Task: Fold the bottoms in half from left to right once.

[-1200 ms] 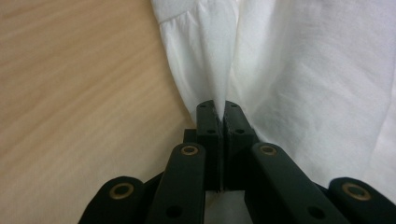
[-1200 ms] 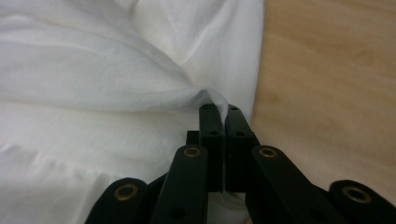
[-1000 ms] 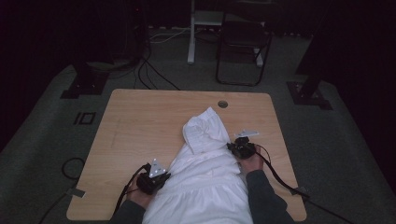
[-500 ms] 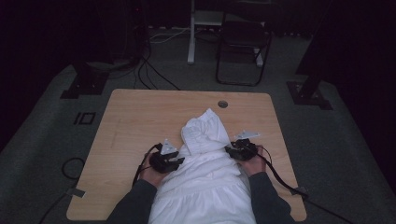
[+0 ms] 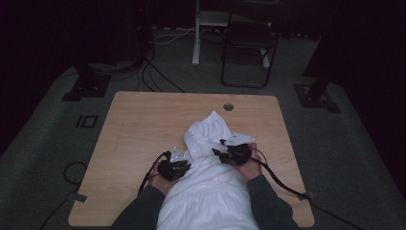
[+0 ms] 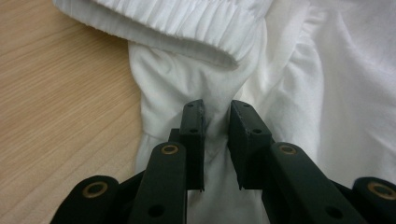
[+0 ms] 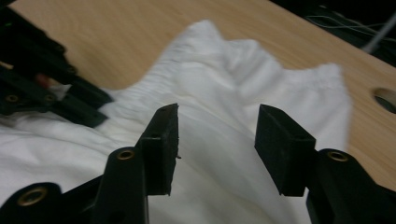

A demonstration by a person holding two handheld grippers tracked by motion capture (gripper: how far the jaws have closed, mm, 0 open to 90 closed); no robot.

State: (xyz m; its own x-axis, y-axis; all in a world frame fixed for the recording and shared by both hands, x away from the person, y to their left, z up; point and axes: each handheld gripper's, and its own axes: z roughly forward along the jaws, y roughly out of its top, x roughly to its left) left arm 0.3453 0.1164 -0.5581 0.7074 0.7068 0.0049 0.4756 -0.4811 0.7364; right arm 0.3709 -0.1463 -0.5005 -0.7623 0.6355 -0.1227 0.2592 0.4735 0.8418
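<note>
**White garment laid down the middle of the tabletop, your tongs at either side**

Around you the room is dark, with grey carpet, loose cables (image 5: 158, 79) on the floor at the far left and a folding chair (image 5: 249, 45) beyond the far edge. The tabletop (image 5: 139, 124) is pale wood with a round cable hole (image 5: 228, 107) near its far edge.

Your left tongs (image 5: 178, 165) sit at the left side of the white garment (image 5: 210, 191), towards the near edge. In the left gripper view their jaws have just been closing and stand narrowly apart, with a pinch of the cloth bunched between them and touching both pads.

The garment runs with its long axis from the near edge, where it hangs over between your forearms, towards the far edge. Its gathered, elastic end (image 5: 206, 132) points away from you, roughly towards the cable hole, and lies folded back on itself near the middle.

Your right tongs (image 5: 221, 146) hover at the garment's right side. Their jaws have just been opening and stand wide apart above the cloth, gripping nothing.
</note>
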